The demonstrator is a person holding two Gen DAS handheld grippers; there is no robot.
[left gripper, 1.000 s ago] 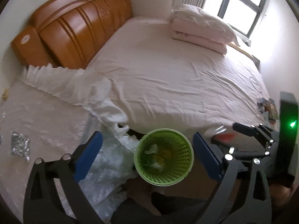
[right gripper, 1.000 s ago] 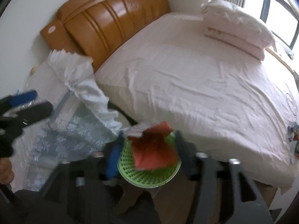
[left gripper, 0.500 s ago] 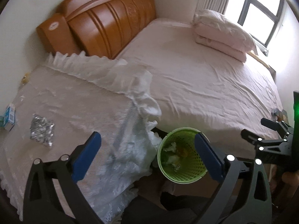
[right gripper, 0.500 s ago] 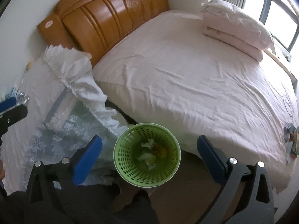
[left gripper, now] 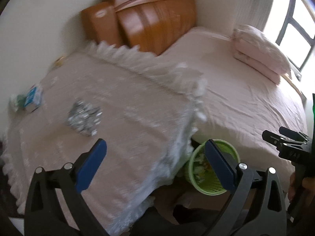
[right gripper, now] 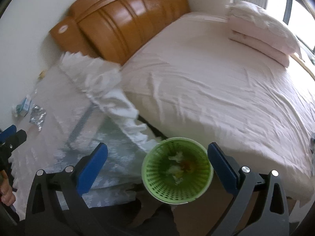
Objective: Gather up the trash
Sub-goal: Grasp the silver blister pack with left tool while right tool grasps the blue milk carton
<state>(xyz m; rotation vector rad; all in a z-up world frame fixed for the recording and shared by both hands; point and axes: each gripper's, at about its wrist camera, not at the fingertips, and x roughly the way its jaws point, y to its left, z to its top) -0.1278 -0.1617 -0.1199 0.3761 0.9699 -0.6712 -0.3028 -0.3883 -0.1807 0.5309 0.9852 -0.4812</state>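
Observation:
A green mesh trash basket [right gripper: 178,170] stands on the floor between the bed and a lace-covered table, with crumpled scraps inside; it also shows in the left wrist view [left gripper: 212,169]. My right gripper [right gripper: 157,157] is open and empty above the basket. My left gripper [left gripper: 155,153] is open and empty over the table's near edge. A crumpled silver foil wrapper [left gripper: 83,116] lies on the table ahead of it, with a small blue-and-white carton [left gripper: 32,98] further left. Both also show in the right wrist view, foil [right gripper: 37,116] and carton [right gripper: 23,106].
The lace cloth [left gripper: 137,102] covers the table and hangs over its right edge. A bed with a pink sheet [right gripper: 216,82] has a wooden headboard [right gripper: 122,25] and folded bedding [right gripper: 259,33] by the window. The left view is blurred.
The right gripper opened and the red wrapper it held dropped out of sight into the basket. The left gripper swung left from the basket toward the table with the foil.

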